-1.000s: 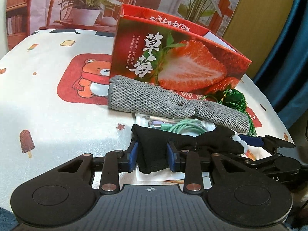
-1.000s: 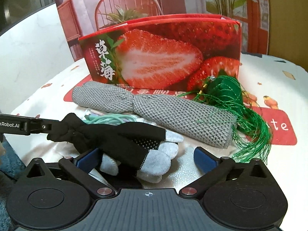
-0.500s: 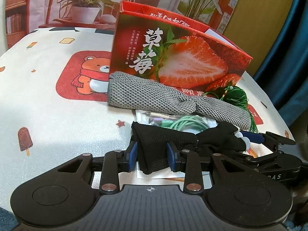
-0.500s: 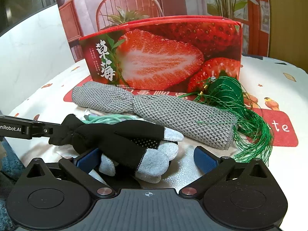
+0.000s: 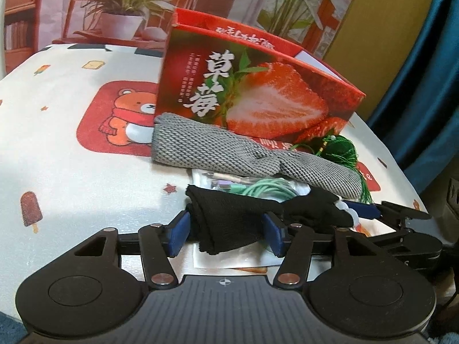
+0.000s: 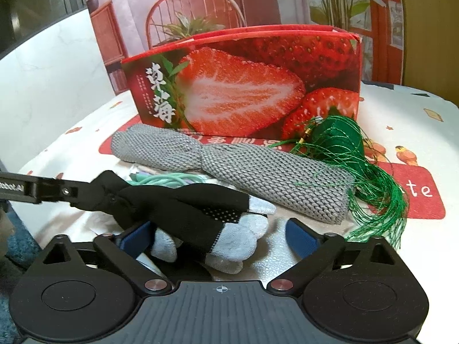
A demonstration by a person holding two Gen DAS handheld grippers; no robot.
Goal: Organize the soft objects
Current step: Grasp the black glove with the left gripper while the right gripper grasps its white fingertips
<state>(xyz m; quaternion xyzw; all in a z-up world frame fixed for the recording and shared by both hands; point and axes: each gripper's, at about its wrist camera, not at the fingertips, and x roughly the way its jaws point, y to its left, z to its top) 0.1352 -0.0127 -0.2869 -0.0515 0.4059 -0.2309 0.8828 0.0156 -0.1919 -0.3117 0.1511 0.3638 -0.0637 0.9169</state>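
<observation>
A black glove (image 5: 229, 218) with grey fingertips (image 6: 238, 240) lies across the near table edge. The cuff sits between the pads of my left gripper (image 5: 226, 235), whose jaws are opening and have eased off the fabric. My right gripper (image 6: 219, 235) has its jaws wide and closing around the fingertips. Its left pad is against them and its right pad stands apart. Behind the glove lies a grey knitted band (image 6: 229, 169), with a green tassel (image 6: 358, 166) at its right end.
An open red strawberry box (image 5: 258, 94) stands behind the band on the bear-print tablecloth (image 5: 71, 157). A clear bag with a mint cable (image 5: 264, 189) lies under the glove. The table's edge drops off just below both grippers.
My left gripper's jaws have spread wider and the black cuff has relaxed between them. The right gripper's jaws have narrowed a little. The glove has stayed where it was.
</observation>
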